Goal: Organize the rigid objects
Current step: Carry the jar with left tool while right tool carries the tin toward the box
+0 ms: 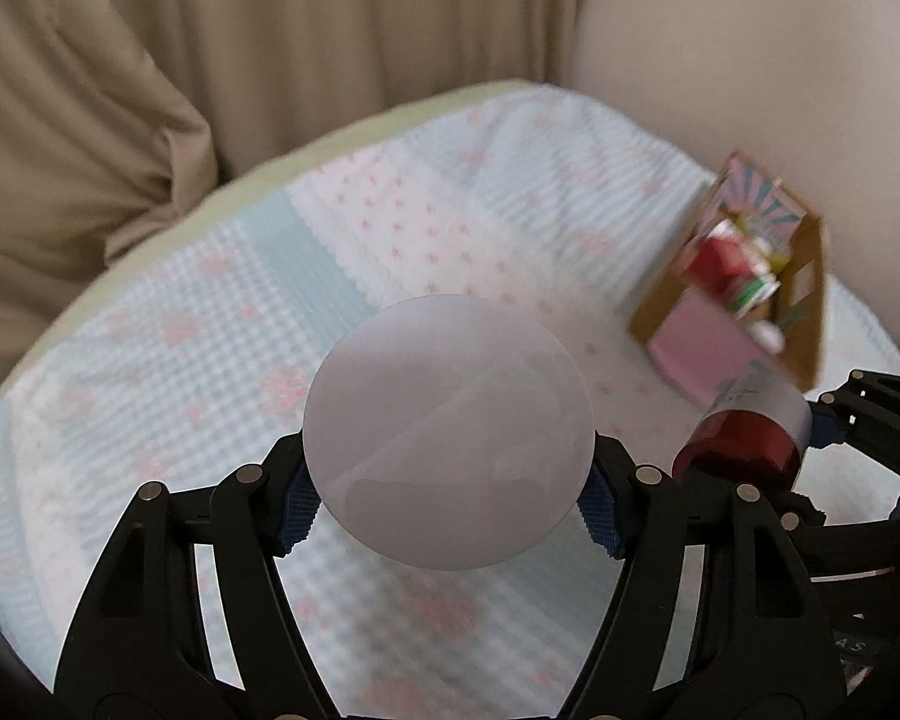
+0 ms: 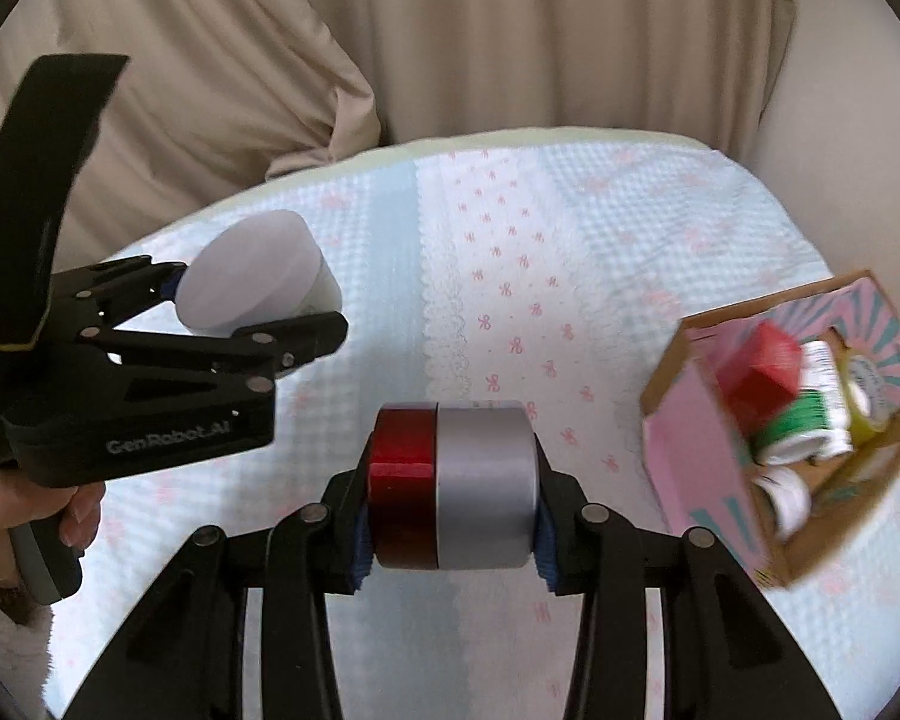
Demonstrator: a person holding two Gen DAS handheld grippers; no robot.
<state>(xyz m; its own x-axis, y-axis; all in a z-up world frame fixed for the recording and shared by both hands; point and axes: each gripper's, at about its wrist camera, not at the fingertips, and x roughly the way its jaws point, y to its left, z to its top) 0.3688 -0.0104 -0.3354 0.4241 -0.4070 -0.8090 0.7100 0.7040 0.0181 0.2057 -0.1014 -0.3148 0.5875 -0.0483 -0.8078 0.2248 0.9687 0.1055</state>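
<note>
My left gripper (image 1: pixel 447 486) is shut on a round frosted white jar (image 1: pixel 447 438), held above the bed; the right wrist view shows that white jar (image 2: pixel 258 276) at the left in the left gripper (image 2: pixel 246 306). My right gripper (image 2: pixel 450 516) is shut on a small cylinder with a red cap and silver body (image 2: pixel 456 486), lying sideways between the blue pads. The same red-capped cylinder (image 1: pixel 744 438) appears at the right of the left wrist view. A pink cardboard box (image 2: pixel 690 456) at the right holds several small containers; the box (image 1: pixel 696 354) is also in the left wrist view.
A quilted light blue and white bedspread (image 2: pixel 510 276) with pink bows covers the surface below. Beige curtains (image 2: pixel 450 30) hang behind it. A person's hand (image 2: pixel 30 510) grips the left gripper's handle at the left edge.
</note>
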